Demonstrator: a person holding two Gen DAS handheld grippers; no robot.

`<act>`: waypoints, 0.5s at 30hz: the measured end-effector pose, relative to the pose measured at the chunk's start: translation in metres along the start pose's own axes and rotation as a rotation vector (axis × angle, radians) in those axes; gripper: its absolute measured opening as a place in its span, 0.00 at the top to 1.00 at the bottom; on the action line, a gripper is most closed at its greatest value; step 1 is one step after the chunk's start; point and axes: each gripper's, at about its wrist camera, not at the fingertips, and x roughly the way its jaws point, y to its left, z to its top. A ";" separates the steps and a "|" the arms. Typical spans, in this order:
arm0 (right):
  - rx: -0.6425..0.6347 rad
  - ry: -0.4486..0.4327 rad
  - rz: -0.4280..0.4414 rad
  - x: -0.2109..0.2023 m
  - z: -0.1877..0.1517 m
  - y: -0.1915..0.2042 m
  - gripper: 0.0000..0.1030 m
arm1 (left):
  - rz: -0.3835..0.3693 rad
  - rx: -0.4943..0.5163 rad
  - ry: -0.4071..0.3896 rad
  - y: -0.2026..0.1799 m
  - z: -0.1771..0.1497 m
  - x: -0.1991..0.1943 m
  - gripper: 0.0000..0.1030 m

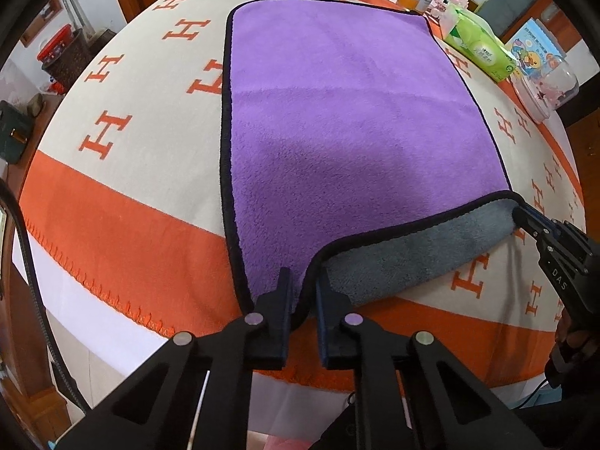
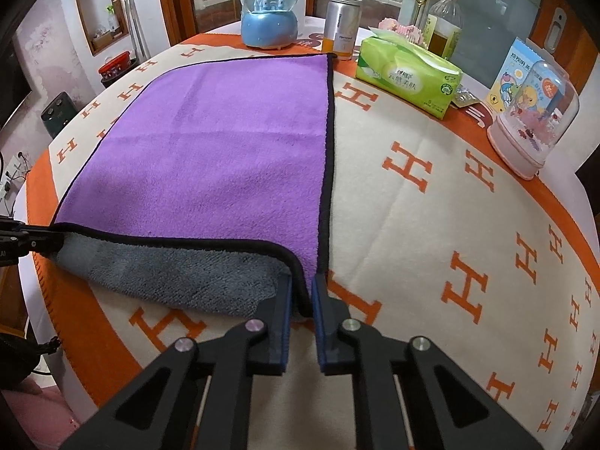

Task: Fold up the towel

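Observation:
A purple towel [image 1: 337,120] with a black hem and a grey underside lies spread on the orange-and-cream blanket [image 1: 142,105]. It also shows in the right wrist view [image 2: 225,157]. My left gripper [image 1: 304,288] is shut on the towel's near left corner. My right gripper [image 2: 302,292] is shut on the near right corner; it also shows at the right of the left wrist view [image 1: 525,217]. The near edge is lifted off the blanket between the two grippers, showing the grey underside [image 2: 168,273].
At the table's far side stand a blue snow globe [image 2: 268,18], a metal can [image 2: 343,26], a green tissue pack [image 2: 407,75], a bottle [image 2: 444,22], a colourful box [image 2: 513,71] and a clear domed jar [image 2: 536,112].

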 end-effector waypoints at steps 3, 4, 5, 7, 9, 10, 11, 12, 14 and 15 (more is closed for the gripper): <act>-0.007 -0.008 0.006 -0.001 0.000 0.000 0.95 | 0.003 0.002 -0.008 -0.001 -0.001 -0.002 0.92; -0.010 -0.012 0.008 -0.001 -0.001 0.000 0.95 | 0.004 0.003 -0.012 -0.002 -0.001 -0.003 0.92; -0.011 -0.015 0.008 -0.001 -0.001 0.000 0.95 | 0.007 0.005 -0.015 -0.002 -0.001 -0.004 0.93; -0.012 -0.022 0.010 -0.001 -0.001 -0.001 0.95 | 0.010 0.009 -0.021 -0.003 -0.001 -0.007 0.93; -0.009 -0.026 0.013 -0.002 -0.002 -0.001 0.95 | 0.013 0.011 -0.026 -0.004 -0.001 -0.009 0.93; -0.008 -0.030 0.016 -0.003 -0.002 -0.002 0.95 | 0.014 0.013 -0.029 -0.004 -0.001 -0.010 0.93; -0.007 -0.035 0.017 -0.004 -0.002 -0.002 0.95 | 0.015 0.014 -0.034 -0.004 -0.001 -0.012 0.93; -0.007 -0.040 0.018 -0.005 -0.002 -0.002 0.95 | 0.017 0.016 -0.038 -0.005 0.000 -0.013 0.93; -0.005 -0.052 0.021 -0.009 -0.002 -0.003 0.95 | 0.023 0.020 -0.051 -0.007 -0.001 -0.018 0.93; -0.003 -0.060 0.022 -0.011 -0.002 -0.003 0.95 | 0.024 0.022 -0.057 -0.008 -0.002 -0.020 0.93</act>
